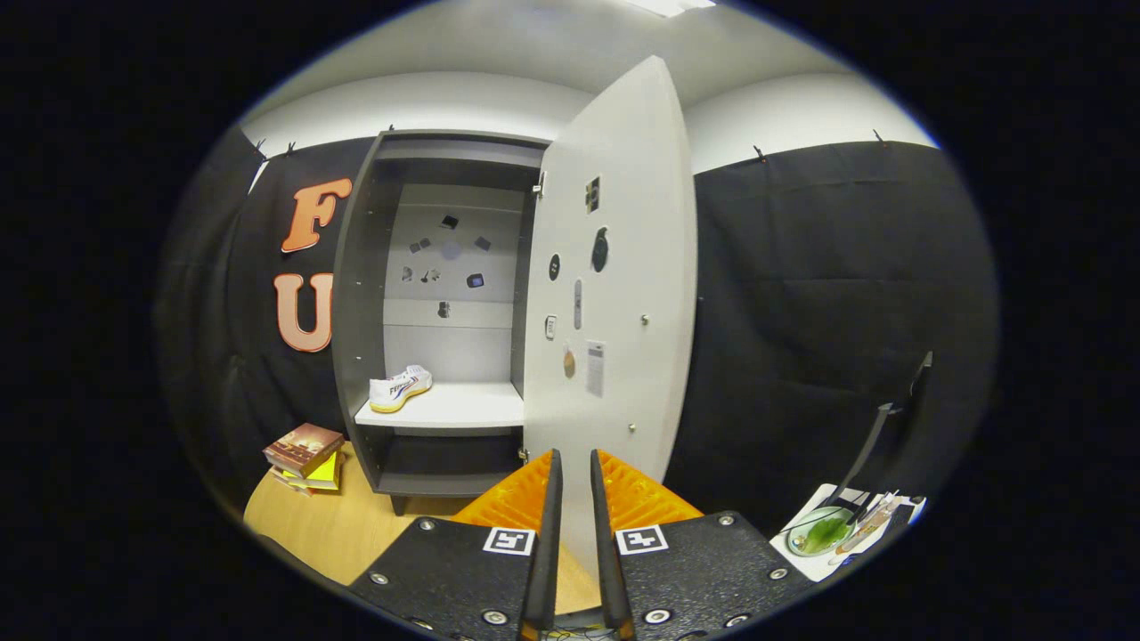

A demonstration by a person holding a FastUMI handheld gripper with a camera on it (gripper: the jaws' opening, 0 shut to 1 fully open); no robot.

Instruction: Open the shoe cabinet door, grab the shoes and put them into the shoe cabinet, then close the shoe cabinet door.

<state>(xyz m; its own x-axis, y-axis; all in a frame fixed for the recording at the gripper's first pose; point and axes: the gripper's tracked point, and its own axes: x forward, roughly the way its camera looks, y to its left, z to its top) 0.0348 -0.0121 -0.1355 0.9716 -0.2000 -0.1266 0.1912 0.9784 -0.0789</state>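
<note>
Now, gripper view:
Cabinet (361,294): stands at the far left of the table, its door (623,267) swung wide toward the gripper, edge-on and upright.
Shoe (401,388): lies on the left of the white shelf (463,405) inside the cabinet, toe toward the near left; so this one is already stowed. I cannot tell whether another shoe waits elsewhere.
Step in hand, as I judge it: closing the door.
How to do it well: get the fingers onto the door's right face, beyond its free edge, and push left in a smooth arc round the hinge; a push near the free edge turns it most easily. Keep clear of the shelf front so the shoe is not jostled.
Gripper (570,463): fingers nearly together, a narrow slot between them, nothing clamped; the door's lower edge stands just ahead of the tips.
Pose: held level, pointing straight at the door's lower part, near the table.
Books (305,456): stacked left of the cabinet foot.
Dish (821,532): near right, well apart from the door's swing.
</note>
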